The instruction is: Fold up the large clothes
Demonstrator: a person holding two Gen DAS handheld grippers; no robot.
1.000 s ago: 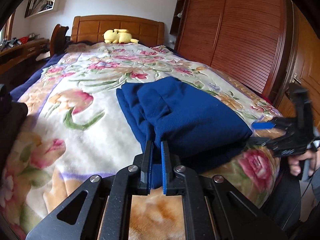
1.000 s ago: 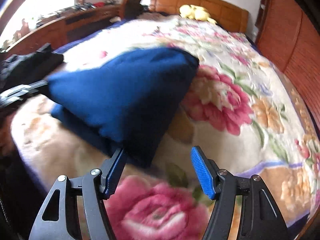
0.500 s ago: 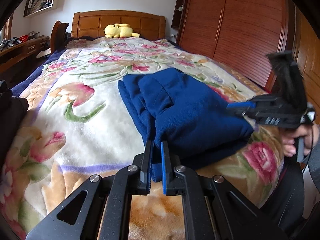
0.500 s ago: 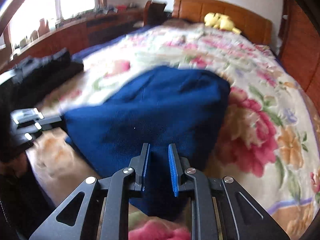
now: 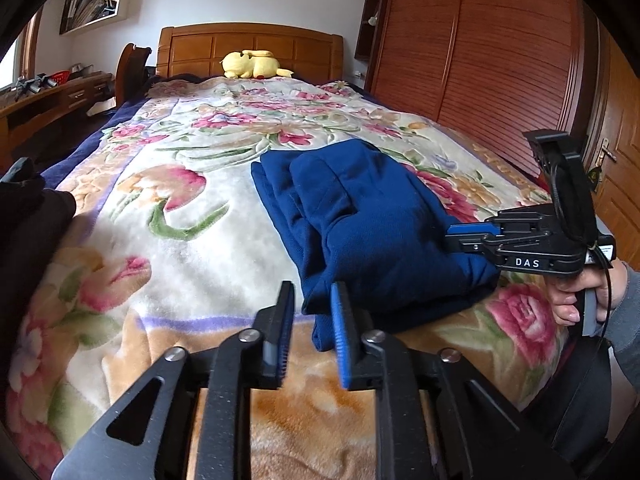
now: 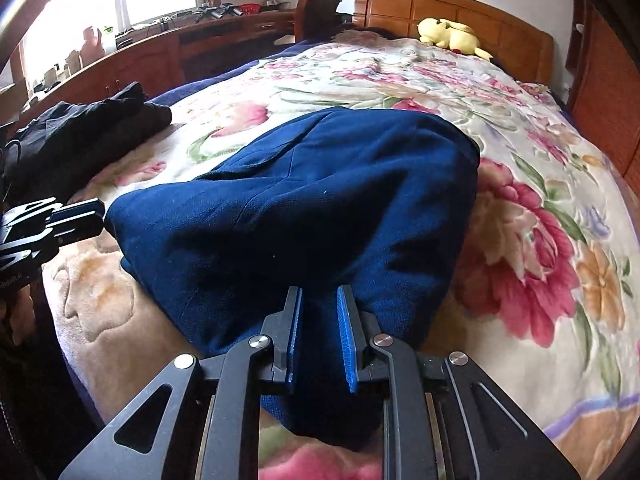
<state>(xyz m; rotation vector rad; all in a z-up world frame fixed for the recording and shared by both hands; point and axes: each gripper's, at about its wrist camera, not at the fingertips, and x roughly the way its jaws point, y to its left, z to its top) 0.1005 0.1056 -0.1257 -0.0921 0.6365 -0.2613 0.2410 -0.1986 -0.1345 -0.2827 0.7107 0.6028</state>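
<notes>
Left gripper (image 5: 310, 334) is opening now: it was clamped on the near-left corner of the blue garment (image 5: 372, 224) a second ago, and its pads are now standing apart with the corner still between them, no visible pressure on the cloth. Right gripper (image 6: 318, 338) was wide open a second ago and is now clamping on the near-right edge of the garment, pads narrow with fabric bunched between them.

Garment is sitting folded into a thick bundle on the floral blanket (image 5: 168, 248), near the foot of the bed, well apart from the yellow plush (image 5: 250, 65) at the headboard. A dark pile (image 6: 84, 128) is lying off to the left.

My read: grip is passing from left to right. The fold looks mostly done; the right side is probably taking over to drag or tidy the bundle. Risk: a one-sided pull could be skewing the layers.
</notes>
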